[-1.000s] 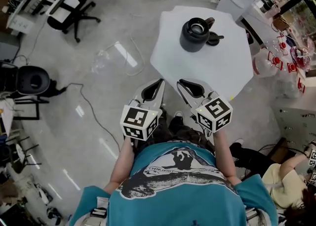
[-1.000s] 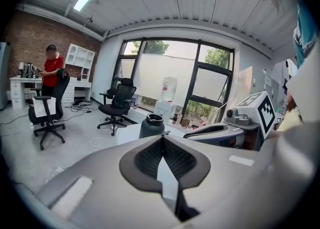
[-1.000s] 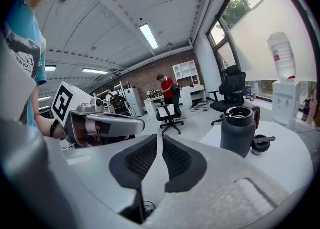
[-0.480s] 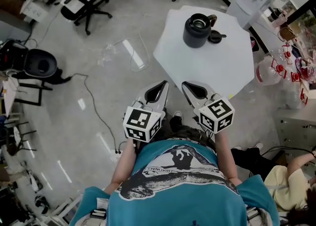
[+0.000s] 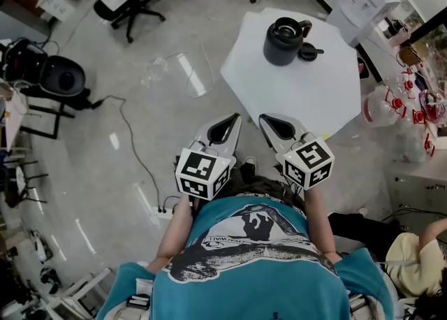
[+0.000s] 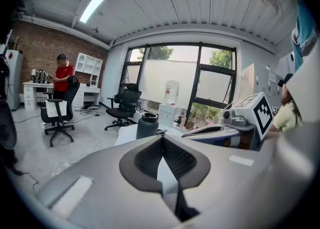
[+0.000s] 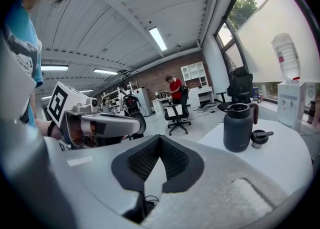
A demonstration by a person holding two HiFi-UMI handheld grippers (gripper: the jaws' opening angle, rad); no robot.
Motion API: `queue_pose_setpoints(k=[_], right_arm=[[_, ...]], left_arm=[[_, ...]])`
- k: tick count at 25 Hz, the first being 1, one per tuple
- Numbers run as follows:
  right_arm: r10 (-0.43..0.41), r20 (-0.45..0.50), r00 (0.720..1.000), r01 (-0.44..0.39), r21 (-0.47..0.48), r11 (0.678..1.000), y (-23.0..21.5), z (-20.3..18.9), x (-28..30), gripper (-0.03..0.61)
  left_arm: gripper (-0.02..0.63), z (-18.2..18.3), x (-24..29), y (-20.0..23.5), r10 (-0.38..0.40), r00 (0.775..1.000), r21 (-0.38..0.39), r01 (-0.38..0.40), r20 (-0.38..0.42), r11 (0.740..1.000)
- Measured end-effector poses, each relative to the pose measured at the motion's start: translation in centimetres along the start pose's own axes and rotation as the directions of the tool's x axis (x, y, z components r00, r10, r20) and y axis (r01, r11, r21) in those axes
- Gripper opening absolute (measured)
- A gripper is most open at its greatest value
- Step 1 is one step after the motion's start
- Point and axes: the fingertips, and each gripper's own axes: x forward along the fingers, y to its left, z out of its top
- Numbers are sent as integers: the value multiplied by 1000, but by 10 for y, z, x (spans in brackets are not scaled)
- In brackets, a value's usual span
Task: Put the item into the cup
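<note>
Jug [image 5: 283, 40] and lid [image 5: 308, 51] sit on table [image 5: 307, 95] beyond left claw [image 5: 234, 117] and right claw [image 5: 262, 117], both closed, empty.

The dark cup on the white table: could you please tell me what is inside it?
The dark cup stands open, its lid beside it on the table. From above only a grey inner rim shows; deeper down is too dark and small to tell any contents.
</note>
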Motion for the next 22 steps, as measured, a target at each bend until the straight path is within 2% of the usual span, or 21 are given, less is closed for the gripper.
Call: queue_pose_setpoints(k=[8,22], right_arm=[[19,-28,999,-20,-42,999,10,-4,4,2],[19,-29,999,-20,-41,999,12,-3,1,2]], left_arm=[[20,-1,-3,0,-6,1000,10,6,-8,1000],[20,-4,1,-11,-37,999,23,37,-28,999]])
